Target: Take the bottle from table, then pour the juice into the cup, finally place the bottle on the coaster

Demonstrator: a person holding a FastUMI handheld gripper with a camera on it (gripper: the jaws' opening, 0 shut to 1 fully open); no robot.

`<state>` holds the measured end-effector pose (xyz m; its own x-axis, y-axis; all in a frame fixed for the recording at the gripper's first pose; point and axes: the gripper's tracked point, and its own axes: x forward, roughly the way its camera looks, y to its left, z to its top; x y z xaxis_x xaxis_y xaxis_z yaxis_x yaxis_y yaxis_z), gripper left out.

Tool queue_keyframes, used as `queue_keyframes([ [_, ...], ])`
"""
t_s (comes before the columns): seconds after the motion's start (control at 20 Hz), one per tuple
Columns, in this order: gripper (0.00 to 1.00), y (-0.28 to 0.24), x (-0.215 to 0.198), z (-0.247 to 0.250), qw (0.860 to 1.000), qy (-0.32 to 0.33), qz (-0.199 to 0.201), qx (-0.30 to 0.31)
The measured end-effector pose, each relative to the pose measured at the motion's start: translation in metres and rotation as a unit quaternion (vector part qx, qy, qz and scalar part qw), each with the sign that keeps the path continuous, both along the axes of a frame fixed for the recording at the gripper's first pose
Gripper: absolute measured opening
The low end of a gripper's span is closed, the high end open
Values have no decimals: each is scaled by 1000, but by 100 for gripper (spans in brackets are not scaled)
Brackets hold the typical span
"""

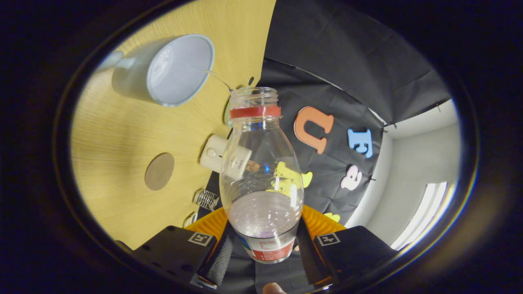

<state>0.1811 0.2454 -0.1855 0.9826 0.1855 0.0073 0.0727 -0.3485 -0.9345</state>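
My gripper (pixel 264 249) clenches the bottle (pixel 261 179); cup (pixel 171 71) at ten o'clock, coaster (pixel 159 171) at nine, white device (pixel 218 157) between, on wooden table (pixel 118 134)

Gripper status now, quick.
Gripper: shut on the bottle, both fingers pressing its lower body; bottle uncapped and tilted toward the cup.

Gripper (pixel 261 249) tilted sideways, both fingers clamping inward.
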Motion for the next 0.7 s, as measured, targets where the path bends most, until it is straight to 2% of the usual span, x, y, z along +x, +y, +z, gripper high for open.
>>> queue_keyframes([
  [0.7,78,2,3,4,1000,-5,-2,-19],
])
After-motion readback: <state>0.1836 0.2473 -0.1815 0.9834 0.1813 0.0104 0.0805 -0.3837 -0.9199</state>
